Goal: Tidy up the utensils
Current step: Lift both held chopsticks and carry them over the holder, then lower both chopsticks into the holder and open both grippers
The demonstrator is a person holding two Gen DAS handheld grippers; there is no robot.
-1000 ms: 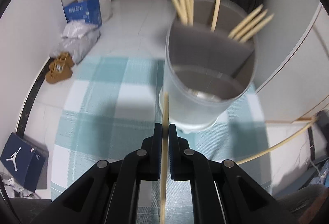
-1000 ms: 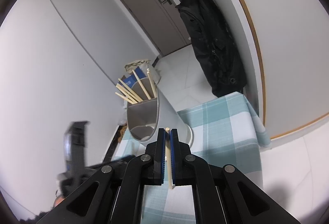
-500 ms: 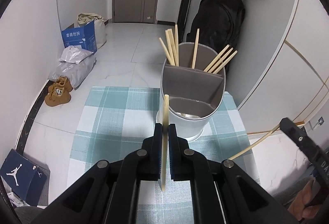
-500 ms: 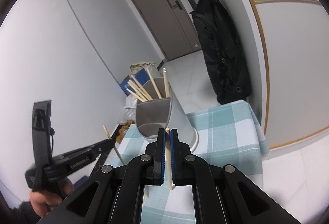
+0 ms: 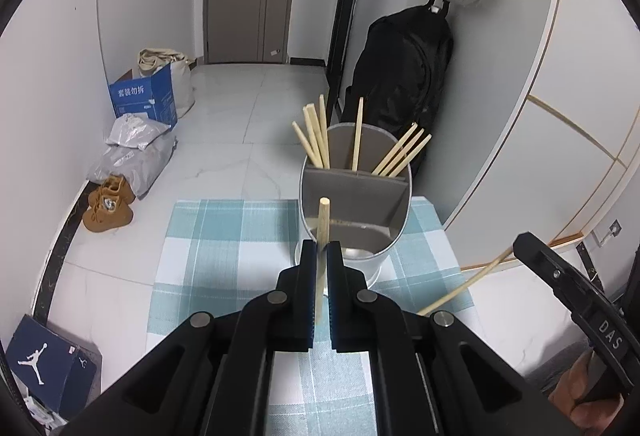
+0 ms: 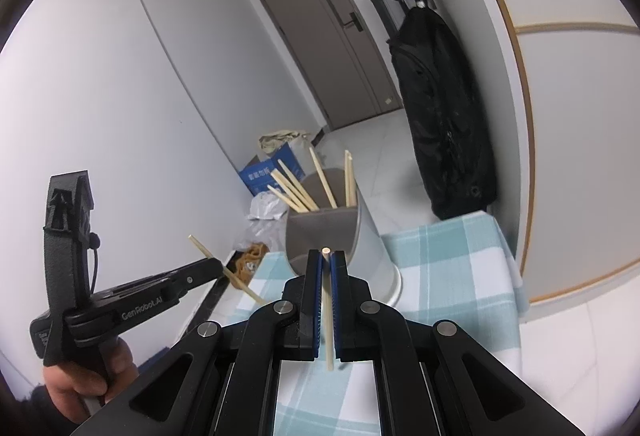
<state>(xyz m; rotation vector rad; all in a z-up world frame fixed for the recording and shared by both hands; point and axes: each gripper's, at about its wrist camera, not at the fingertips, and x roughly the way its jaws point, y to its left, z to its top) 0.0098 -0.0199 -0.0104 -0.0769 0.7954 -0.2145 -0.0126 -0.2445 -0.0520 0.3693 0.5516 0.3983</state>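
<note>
Left gripper (image 5: 319, 250) and right gripper (image 6: 327, 260) each clamp one chopstick (image 5: 321, 236) short of the divided holder (image 5: 356, 195) on the checked cloth (image 5: 224, 236); next, judged, lowering tips into a compartment.

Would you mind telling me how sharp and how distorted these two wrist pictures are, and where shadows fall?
Left wrist view: sharp, no motion blur; fisheye bends the walls and darkens the corners; the left gripper casts a soft shadow on the checked cloth. Right wrist view: equally sharp, stronger curving of the wall trim, and the holder leans from distortion.
</note>
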